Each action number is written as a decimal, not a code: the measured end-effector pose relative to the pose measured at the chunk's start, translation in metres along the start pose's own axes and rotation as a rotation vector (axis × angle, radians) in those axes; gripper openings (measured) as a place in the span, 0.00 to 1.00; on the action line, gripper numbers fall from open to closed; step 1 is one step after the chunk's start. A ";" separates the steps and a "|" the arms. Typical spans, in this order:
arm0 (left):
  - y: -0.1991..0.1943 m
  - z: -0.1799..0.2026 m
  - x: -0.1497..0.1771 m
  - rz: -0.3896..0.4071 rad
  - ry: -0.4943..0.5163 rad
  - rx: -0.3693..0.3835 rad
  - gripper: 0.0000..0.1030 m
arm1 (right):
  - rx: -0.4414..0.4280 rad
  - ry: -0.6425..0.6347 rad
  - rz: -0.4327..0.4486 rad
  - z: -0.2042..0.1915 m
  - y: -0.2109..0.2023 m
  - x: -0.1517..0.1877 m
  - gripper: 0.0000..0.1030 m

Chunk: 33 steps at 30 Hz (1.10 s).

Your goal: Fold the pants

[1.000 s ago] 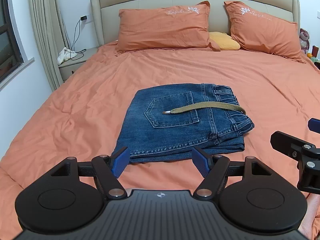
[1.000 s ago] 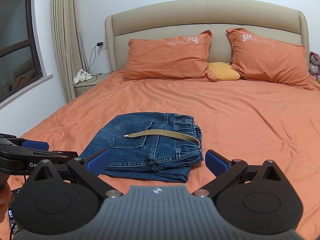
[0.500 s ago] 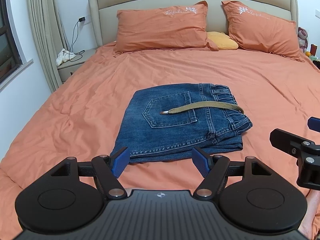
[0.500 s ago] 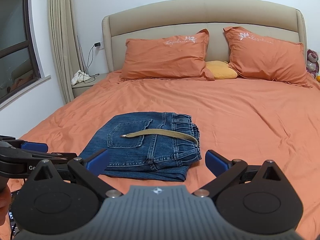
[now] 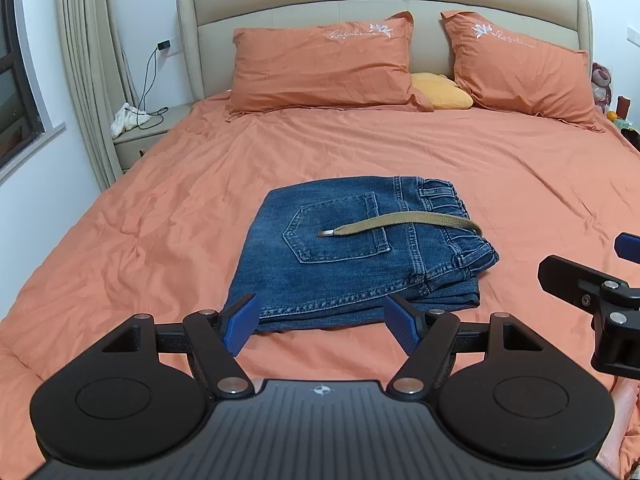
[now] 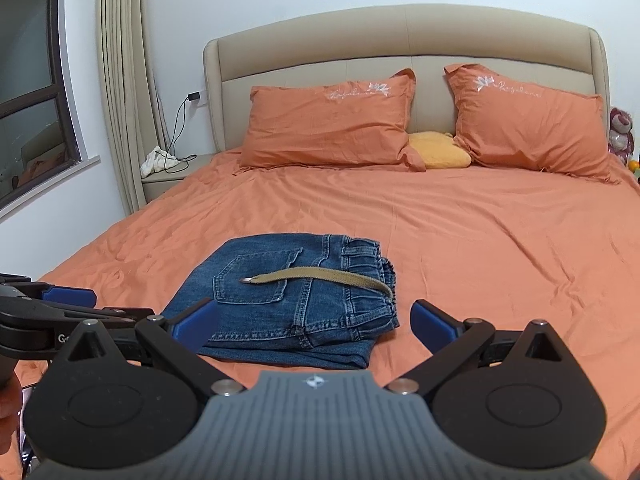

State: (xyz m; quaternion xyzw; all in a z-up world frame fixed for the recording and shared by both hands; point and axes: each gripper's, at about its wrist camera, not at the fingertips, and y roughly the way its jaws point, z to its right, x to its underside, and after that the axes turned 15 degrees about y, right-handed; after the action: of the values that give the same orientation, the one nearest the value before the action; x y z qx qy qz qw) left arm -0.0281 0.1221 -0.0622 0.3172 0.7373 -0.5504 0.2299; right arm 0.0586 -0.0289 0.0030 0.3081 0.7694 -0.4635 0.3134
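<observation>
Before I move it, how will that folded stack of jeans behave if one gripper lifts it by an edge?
The jeans lie in several denim layers, so they would probably sag and unfold rather than lift as one slab. The loose belt lying across the pocket would likely slide or dangle. Stacked denim probably feels fairly heavy.
</observation>
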 end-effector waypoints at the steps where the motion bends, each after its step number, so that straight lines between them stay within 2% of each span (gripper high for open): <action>1: 0.000 0.000 0.000 0.002 0.001 -0.001 0.81 | 0.003 -0.003 0.004 -0.001 -0.001 0.001 0.95; 33: -0.013 -0.005 0.003 0.047 0.041 -0.014 0.81 | -0.006 -0.021 0.003 -0.010 -0.012 0.001 0.95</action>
State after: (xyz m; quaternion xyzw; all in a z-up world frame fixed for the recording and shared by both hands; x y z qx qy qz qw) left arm -0.0396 0.1248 -0.0546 0.3440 0.7380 -0.5332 0.2296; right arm 0.0465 -0.0247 0.0122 0.3034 0.7670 -0.4640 0.3230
